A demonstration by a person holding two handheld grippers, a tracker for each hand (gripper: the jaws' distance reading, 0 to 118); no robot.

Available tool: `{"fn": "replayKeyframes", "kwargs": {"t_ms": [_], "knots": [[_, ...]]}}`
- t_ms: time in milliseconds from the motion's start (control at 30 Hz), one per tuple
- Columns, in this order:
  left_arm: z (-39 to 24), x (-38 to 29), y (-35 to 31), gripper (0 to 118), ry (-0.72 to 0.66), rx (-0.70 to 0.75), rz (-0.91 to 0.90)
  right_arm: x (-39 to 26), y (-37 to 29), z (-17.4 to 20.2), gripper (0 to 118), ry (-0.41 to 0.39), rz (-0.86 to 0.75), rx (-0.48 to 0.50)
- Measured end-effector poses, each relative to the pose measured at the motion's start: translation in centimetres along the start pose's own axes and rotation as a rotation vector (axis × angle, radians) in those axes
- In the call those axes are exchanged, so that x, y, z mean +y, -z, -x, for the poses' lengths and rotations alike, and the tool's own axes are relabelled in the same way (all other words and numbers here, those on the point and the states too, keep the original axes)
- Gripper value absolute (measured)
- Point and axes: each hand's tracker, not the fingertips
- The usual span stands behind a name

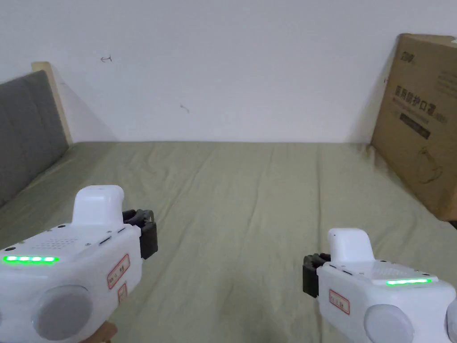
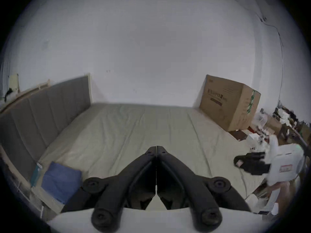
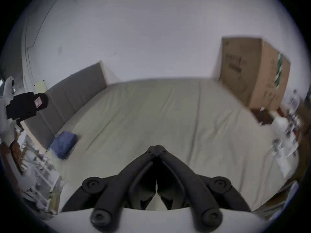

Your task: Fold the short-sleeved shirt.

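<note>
Shirt, most likely, is the folded blue cloth (image 2: 61, 180) lying at the bed's (image 2: 134, 132) near-left corner, beside the grey headboard (image 2: 42, 119), at about eight o'clock from the left gripper (image 2: 156, 148) in its own view; blur leaves sleeves and collar unreadable. Both grippers hover above the bare sheet with jaws pressed together, gripping nothing, the right gripper (image 3: 156, 147) likewise idle. Judged from this, the step is fetching the garment. Open the left jaws before descending, pinch one top layer near an edge, then drag it to twelve o'clock, well clear of the cardboard box (image 2: 230, 102), to spread it flat.
</note>
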Motion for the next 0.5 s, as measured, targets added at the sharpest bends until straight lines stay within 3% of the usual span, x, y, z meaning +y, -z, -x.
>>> {"fn": "replayKeyframes", "kwargs": {"t_ms": [100, 200, 500], "knots": [[-2.1, 0.7, -1.3, 0, 0.069, 0.05, -0.06, 1.9, -2.8, 0.5, 0, -0.028, -0.151, -0.067], [-3.0, 0.9, -2.0, 0, 0.055, 0.036, -0.112, 2.9, -4.6, 1.0, 0, -0.055, -0.253, -0.132], [-3.5, 1.4, -2.5, 0, 0.031, 0.073, -0.106, 3.1, -5.8, 1.5, 0, -0.026, -0.28, -0.146]]}}
